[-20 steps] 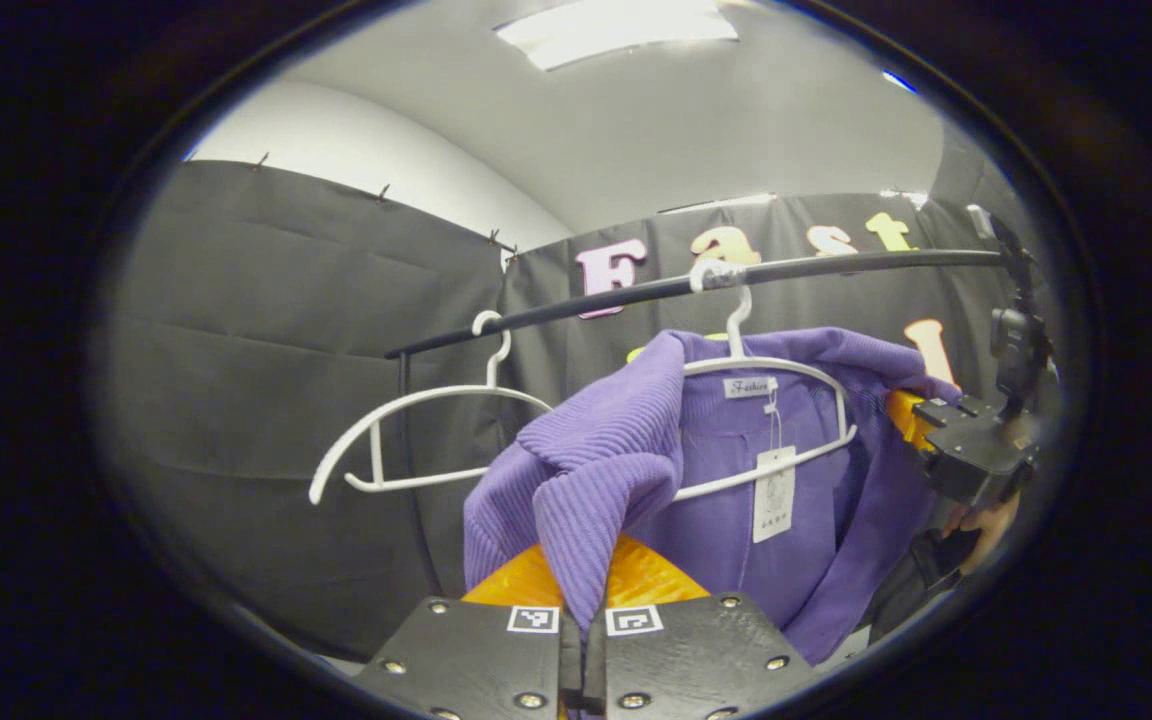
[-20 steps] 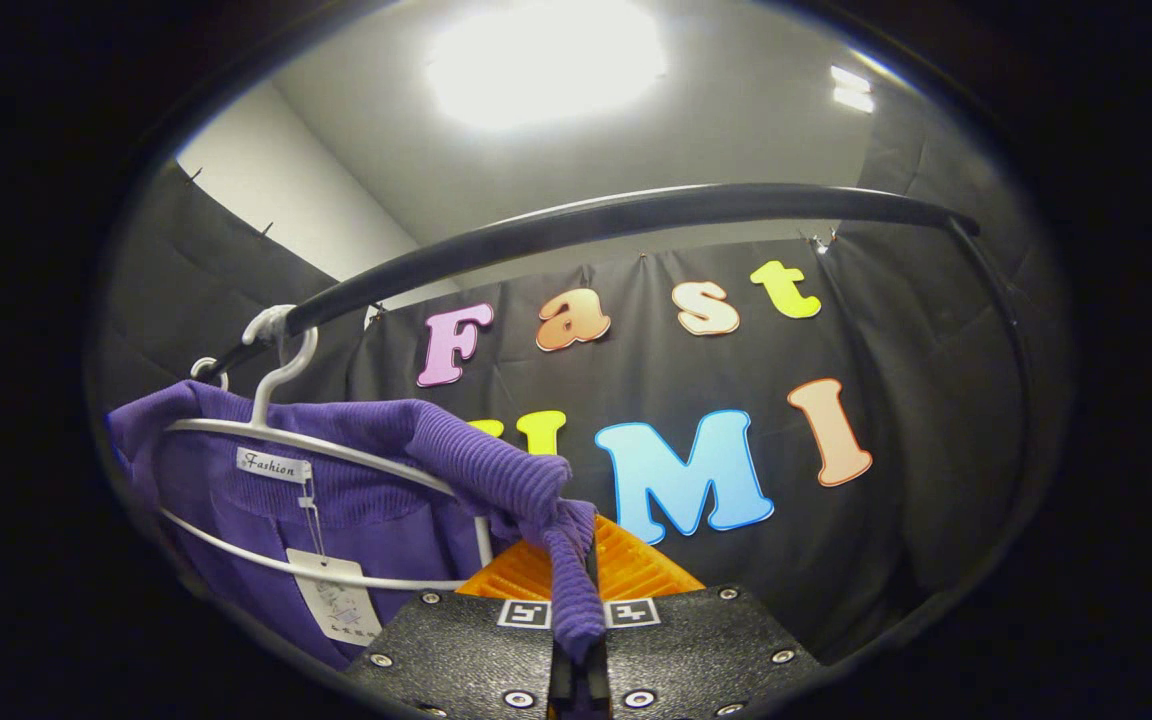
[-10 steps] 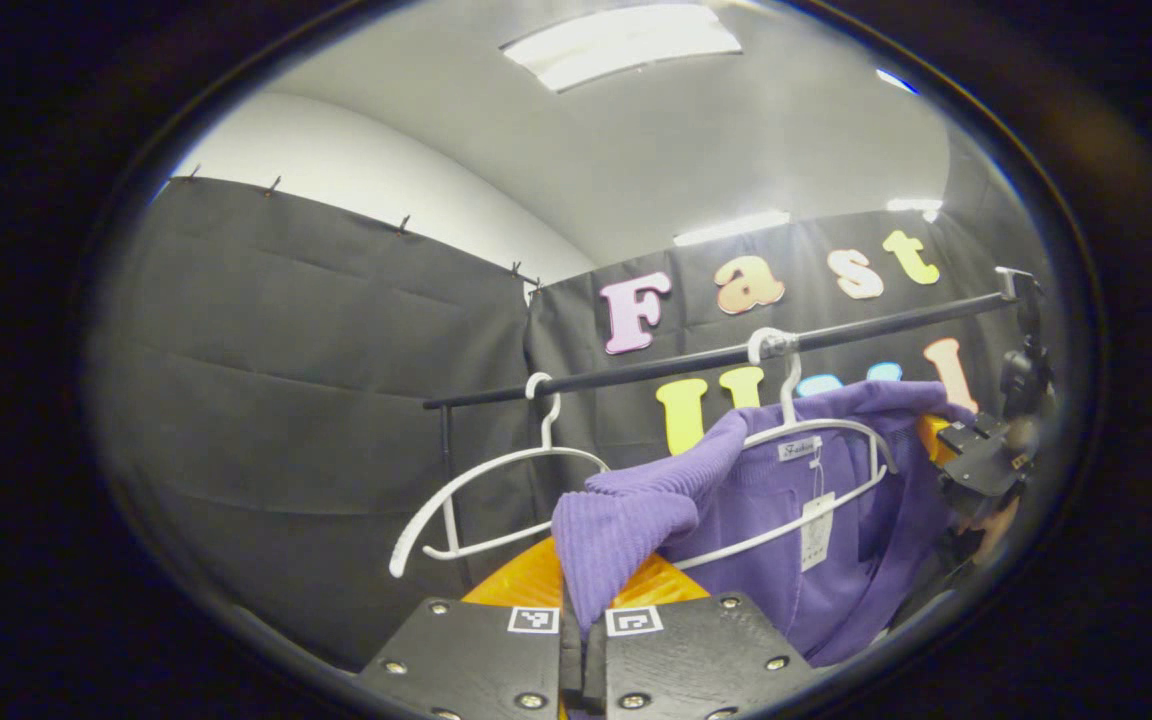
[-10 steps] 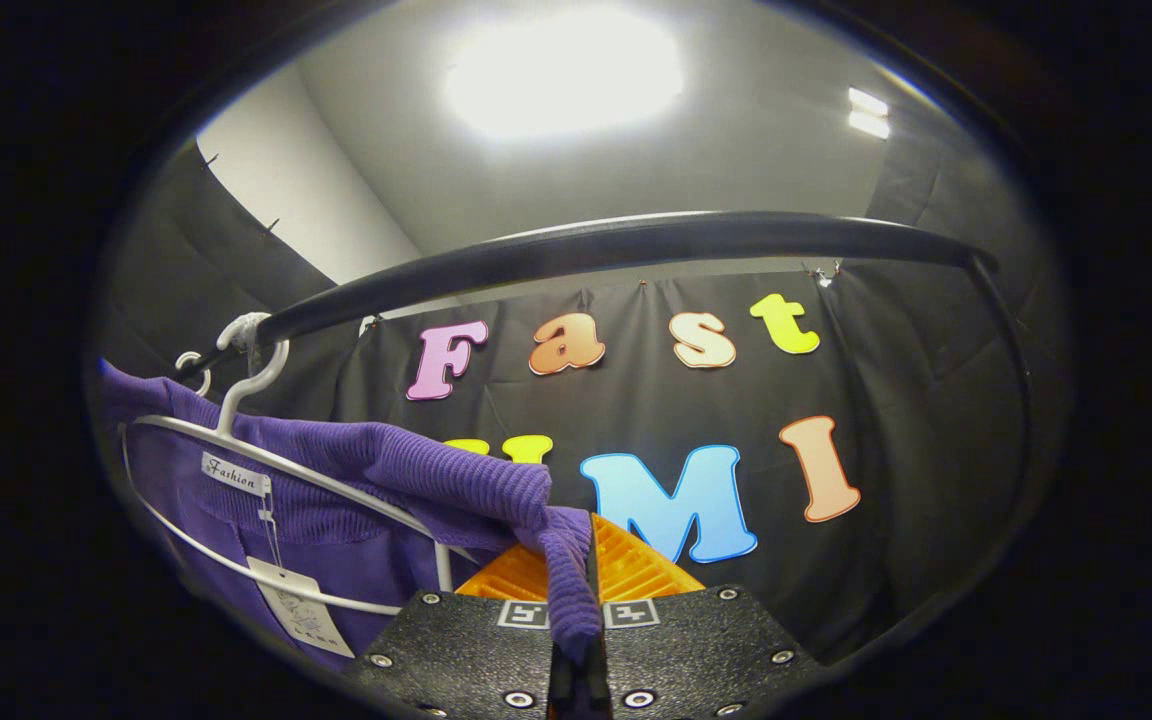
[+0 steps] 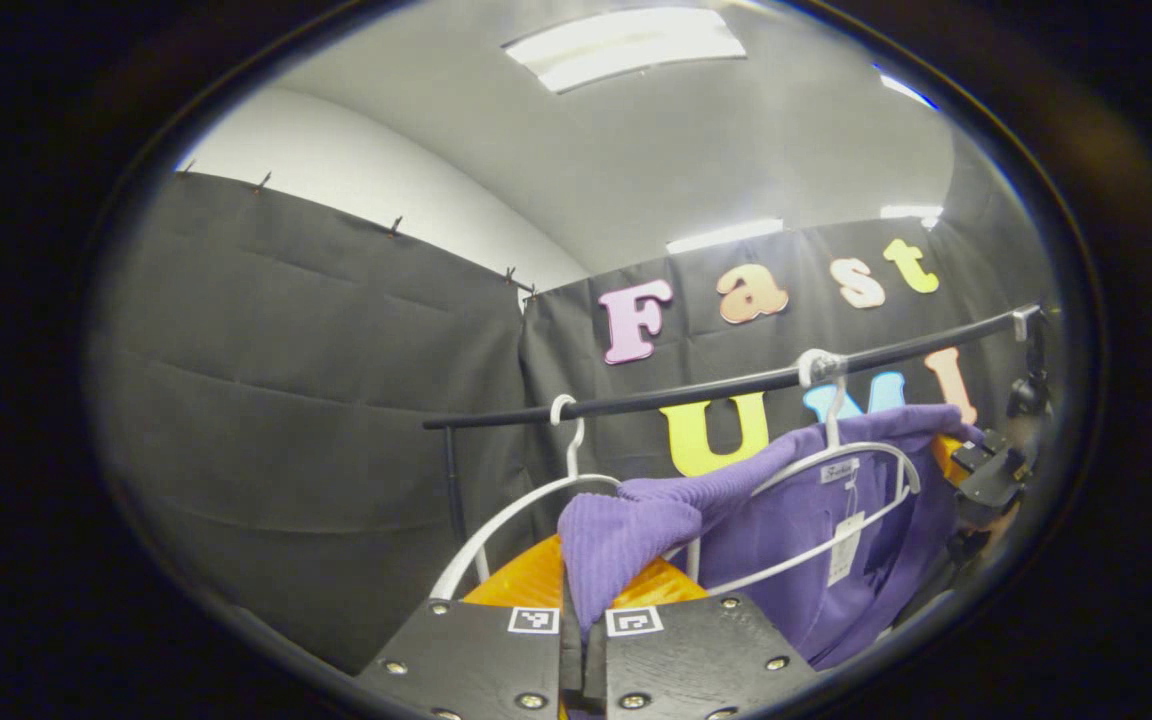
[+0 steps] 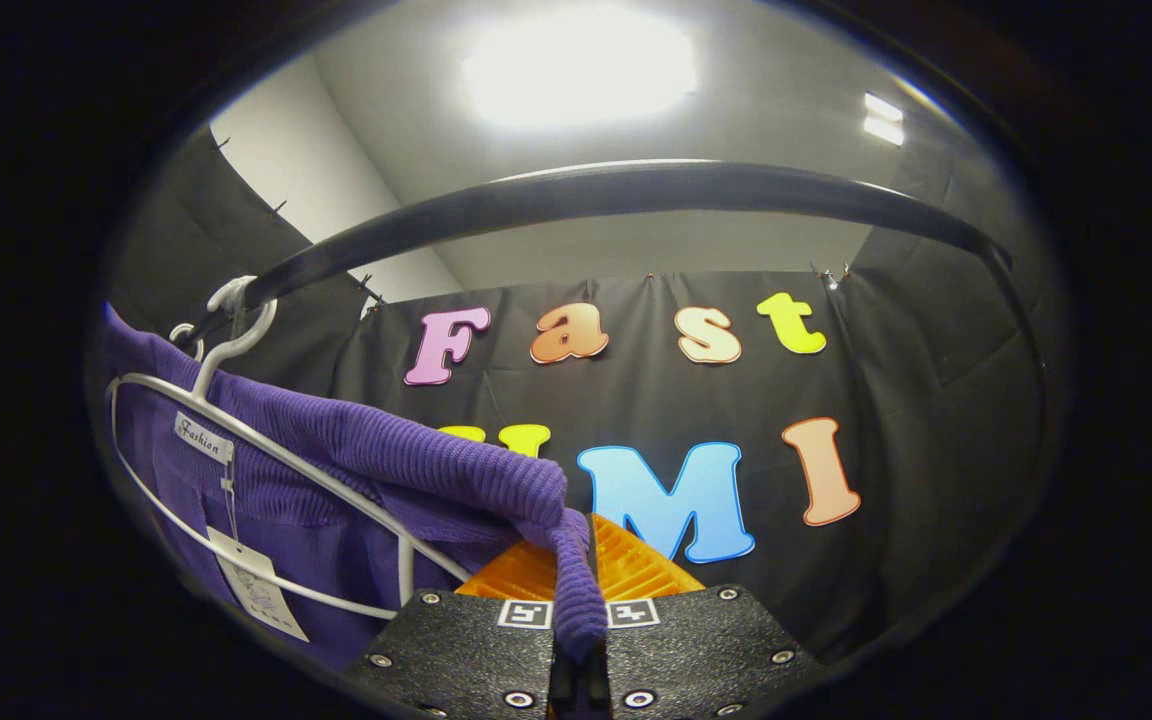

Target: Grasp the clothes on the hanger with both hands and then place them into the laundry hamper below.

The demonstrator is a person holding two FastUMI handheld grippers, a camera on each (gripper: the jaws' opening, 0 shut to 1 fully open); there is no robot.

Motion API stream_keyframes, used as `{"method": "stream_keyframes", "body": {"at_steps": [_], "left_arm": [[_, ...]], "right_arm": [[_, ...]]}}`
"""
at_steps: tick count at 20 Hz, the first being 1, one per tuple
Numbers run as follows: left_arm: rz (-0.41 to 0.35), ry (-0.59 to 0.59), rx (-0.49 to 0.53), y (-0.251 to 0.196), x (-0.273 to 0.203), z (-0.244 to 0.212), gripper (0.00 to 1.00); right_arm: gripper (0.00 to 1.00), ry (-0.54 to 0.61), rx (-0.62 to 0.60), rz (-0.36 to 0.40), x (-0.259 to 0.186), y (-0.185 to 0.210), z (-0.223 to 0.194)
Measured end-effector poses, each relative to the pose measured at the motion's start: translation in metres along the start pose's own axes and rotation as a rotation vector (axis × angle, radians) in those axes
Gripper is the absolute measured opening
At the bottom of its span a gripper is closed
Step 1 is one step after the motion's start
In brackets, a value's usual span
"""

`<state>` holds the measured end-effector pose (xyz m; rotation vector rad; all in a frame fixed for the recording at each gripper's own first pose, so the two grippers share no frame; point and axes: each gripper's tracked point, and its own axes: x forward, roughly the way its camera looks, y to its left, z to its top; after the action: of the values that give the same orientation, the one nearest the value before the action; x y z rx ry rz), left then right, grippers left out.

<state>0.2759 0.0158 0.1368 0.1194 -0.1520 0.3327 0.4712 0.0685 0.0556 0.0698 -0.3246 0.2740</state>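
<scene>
A purple ribbed knit garment (image 5: pixel 816 540) hangs on a white hanger (image 5: pixel 866 460) from the black rail (image 5: pixel 696 390). My left gripper (image 5: pixel 581 620) is shut on one shoulder of the garment, the cloth bunched between its fingers. In the right gripper view my right gripper (image 6: pixel 581 620) is shut on the other shoulder of the purple garment (image 6: pixel 356 470), which stretches left over the white hanger (image 6: pixel 266 450) under the rail (image 6: pixel 616 195). A paper tag (image 6: pixel 256 595) dangles from the collar. The right gripper (image 5: pixel 986 470) also appears at the far right of the left gripper view.
An empty white hanger (image 5: pixel 526 510) hangs on the rail left of the garment, close to my left gripper. The rail's upright post (image 5: pixel 451 480) stands at its left end. Black cloth walls surround the rack.
My left gripper has pulled back and down from the rack, stretching its shoulder of the garment off the hanger. The right gripper has shifted slightly, the hanger sliding left in its view.
</scene>
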Motion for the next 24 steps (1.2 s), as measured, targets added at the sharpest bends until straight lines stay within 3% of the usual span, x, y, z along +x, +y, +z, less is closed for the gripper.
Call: {"method": "stream_keyframes", "body": {"at_steps": [5, 6, 11, 12, 15, 16, 24], "left_arm": [[-0.026, 0.012, -0.006, 0.016, 0.035, 0.002, 0.02], [-0.031, 0.023, -0.005, 0.017, 0.040, -0.003, 0.07], [-0.093, 0.089, -0.010, 0.007, 0.063, -0.033, 0.02], [-0.106, 0.101, -0.021, 0.006, 0.067, -0.039, 0.07], [-0.129, 0.131, -0.060, 0.004, 0.075, -0.057, 0.07], [-0.135, 0.137, -0.074, 0.003, 0.075, -0.061, 0.02], [-0.163, 0.144, -0.118, 0.003, 0.076, -0.064, 0.02]], "right_arm": [[0.02, 0.002, -0.023, 0.012, 0.008, 0.002, -0.005], [0.02, 0.002, -0.024, 0.012, 0.009, 0.002, -0.006], [0.02, 0.057, -0.016, 0.003, 0.014, -0.003, -0.024], [0.02, 0.077, -0.011, 0.005, 0.016, -0.003, -0.032], [0.03, 0.130, 0.007, 0.013, 0.015, -0.003, -0.050], [0.04, 0.147, 0.016, 0.016, 0.014, -0.002, -0.056], [0.04, 0.243, 0.248, 0.058, 0.025, 0.010, -0.077]]}}
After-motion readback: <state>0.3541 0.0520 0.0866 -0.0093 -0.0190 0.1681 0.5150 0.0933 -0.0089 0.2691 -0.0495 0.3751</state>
